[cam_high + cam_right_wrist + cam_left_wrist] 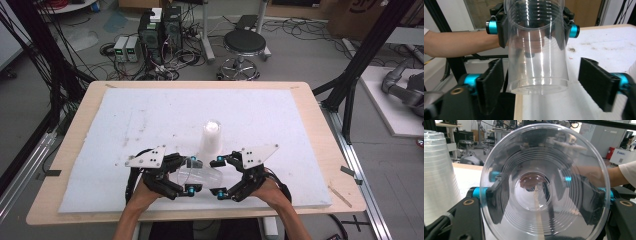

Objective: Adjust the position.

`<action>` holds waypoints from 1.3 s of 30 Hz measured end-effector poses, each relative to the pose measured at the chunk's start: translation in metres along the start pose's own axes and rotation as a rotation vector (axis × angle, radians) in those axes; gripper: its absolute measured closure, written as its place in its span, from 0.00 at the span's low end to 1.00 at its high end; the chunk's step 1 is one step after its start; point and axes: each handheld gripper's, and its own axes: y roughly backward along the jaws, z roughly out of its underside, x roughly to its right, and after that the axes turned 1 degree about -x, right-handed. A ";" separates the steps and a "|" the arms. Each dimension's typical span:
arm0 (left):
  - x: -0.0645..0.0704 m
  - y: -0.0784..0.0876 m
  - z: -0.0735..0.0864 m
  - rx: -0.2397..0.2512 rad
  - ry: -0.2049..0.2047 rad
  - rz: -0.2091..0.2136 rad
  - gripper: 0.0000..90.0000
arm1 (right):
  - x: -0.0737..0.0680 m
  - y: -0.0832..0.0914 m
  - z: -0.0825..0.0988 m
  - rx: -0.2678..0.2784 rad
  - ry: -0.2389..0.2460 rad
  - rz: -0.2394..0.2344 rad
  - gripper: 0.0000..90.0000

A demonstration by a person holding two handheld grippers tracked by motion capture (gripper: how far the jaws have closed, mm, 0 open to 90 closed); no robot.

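A clear plastic cup [202,176] lies on its side just above the front of the white mat, between my two grippers. My left gripper [191,175] is shut on it near the rim. In the left gripper view the cup's open mouth [544,185] faces the camera, with the pads pressed on either side. My right gripper [218,177] is open. In the right gripper view its jaws stand apart on both sides of the cup's base [537,82] without touching it, and the left gripper [532,28] holds the far end.
An upside-down stack of clear cups [211,137] stands on the white mat [150,115] just behind the grippers, close at the left in the left gripper view [436,177]. A thin wooden stick [340,196] lies by the table's right front edge.
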 end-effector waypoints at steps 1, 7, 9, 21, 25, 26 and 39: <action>0.000 0.000 0.000 0.000 0.000 -0.002 0.36 | 0.000 0.000 0.000 0.000 -0.001 -0.003 0.20; 0.000 0.003 -0.002 -0.012 -0.004 -0.015 0.36 | -0.001 0.001 0.000 -0.007 -0.007 0.010 0.19; 0.000 0.006 -0.004 -0.033 -0.009 -0.031 0.36 | -0.003 0.004 0.001 -0.014 -0.011 0.029 0.19; -0.011 0.022 -0.031 -0.300 -0.025 -0.147 0.36 | -0.001 0.041 0.027 -0.044 -0.092 0.240 0.19; -0.017 0.026 -0.039 -0.407 -0.028 -0.177 0.36 | 0.002 0.056 0.038 -0.060 -0.134 0.372 0.19; -0.019 0.026 -0.040 -0.430 -0.026 -0.184 0.36 | 0.003 0.059 0.041 -0.062 -0.136 0.399 0.19; -0.043 0.040 -0.051 -0.653 0.011 -0.249 0.36 | 0.014 0.084 0.073 -0.106 -0.232 0.649 0.19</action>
